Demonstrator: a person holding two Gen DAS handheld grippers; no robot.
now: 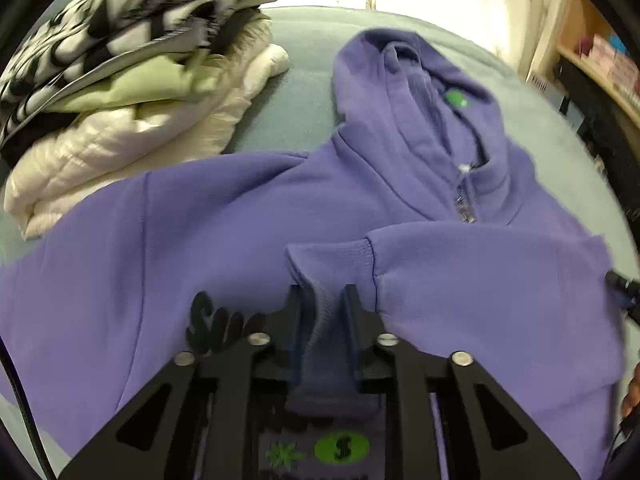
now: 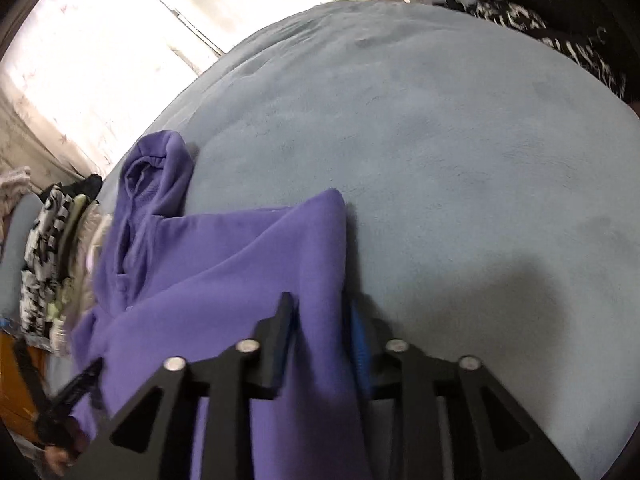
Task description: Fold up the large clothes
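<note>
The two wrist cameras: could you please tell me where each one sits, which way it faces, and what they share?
Left wrist: sits on the left gripper, looking along its fingers across the purple hoodie toward the hood and a stack of folded clothes; the jaws are shut on a ribbed cuff.
Right wrist: sits on the right gripper, facing over the blue-grey bed cover toward the curtain; the jaws are shut on the hoodie's edge.
Shared: hoodie, bed cover, clothes stack.

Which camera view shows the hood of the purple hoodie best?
The left wrist view: the hood lies open toward the camera, with its lining, the green label and the zipper below it visible. The right wrist view shows the hood only from the side, small and near the left edge.
</note>
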